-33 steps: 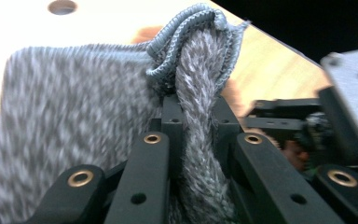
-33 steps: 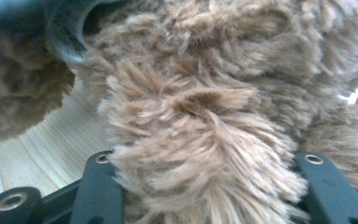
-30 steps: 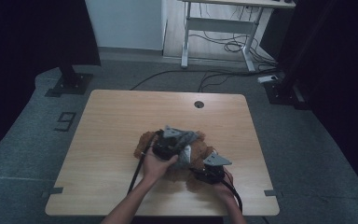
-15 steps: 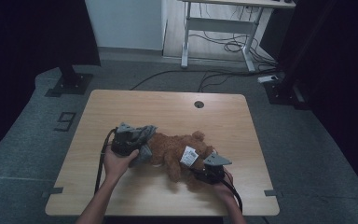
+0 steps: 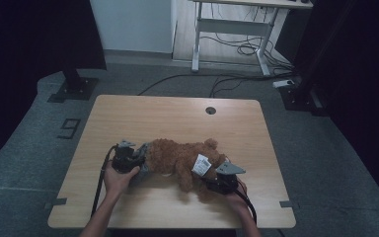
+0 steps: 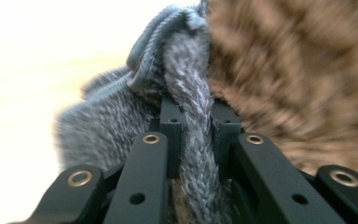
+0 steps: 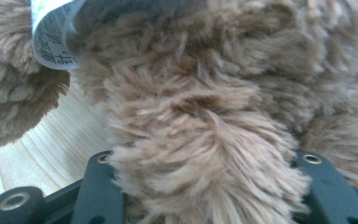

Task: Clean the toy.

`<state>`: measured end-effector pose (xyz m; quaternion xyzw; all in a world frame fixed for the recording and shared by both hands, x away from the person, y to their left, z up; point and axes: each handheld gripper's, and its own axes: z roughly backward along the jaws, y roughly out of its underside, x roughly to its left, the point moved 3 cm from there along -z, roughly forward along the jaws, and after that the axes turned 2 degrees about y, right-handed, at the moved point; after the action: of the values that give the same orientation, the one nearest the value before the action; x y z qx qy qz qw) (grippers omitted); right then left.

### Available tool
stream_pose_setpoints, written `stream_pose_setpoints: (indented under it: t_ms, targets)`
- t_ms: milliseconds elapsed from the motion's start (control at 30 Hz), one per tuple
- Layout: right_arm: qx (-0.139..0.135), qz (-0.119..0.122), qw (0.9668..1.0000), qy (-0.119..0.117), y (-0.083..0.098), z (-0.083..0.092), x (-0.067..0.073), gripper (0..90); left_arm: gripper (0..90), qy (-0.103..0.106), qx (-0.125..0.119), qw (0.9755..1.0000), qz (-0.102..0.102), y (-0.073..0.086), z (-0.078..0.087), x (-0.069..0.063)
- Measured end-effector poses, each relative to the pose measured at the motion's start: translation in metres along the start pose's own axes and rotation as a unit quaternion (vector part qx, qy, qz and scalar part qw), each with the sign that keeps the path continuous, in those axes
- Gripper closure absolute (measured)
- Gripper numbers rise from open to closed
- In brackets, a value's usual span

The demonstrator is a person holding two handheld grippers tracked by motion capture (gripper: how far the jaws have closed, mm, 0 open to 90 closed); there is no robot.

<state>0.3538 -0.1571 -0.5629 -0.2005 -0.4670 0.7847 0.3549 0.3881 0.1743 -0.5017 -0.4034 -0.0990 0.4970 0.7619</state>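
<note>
My left gripper [image 5: 140,162] pinches the grey knit garment [image 6: 186,107] on the brown plush bear [image 5: 182,159], which lies near the table's [image 5: 177,111] front edge; my right gripper [image 5: 212,183] clamps its leg.

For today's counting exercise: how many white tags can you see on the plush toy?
1: the white tag lies on the brown plush toy, near the right tool. Others may be hidden underneath.

Plush bear [image 5: 180,159] on table [image 5: 177,116], between claws
</note>
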Motion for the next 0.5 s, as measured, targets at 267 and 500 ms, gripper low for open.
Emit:
stream_pose_setpoints:
  t_ms: [267, 500]
  targets:
    - [-0.001, 0.004, 1.0, 0.004, -0.001, -0.001, 0.0, 50.0, 78.8, 0.041, -0.049, 0.996, -0.062, -0.051, 0.018, -0.053]
    - [-0.002, 0.009, 0.9995, 0.029, -0.006, -0.01, -0.002, 50.5, 78.4, 0.062, -0.042, 0.993, -0.091, -0.088, -0.011, -0.088]
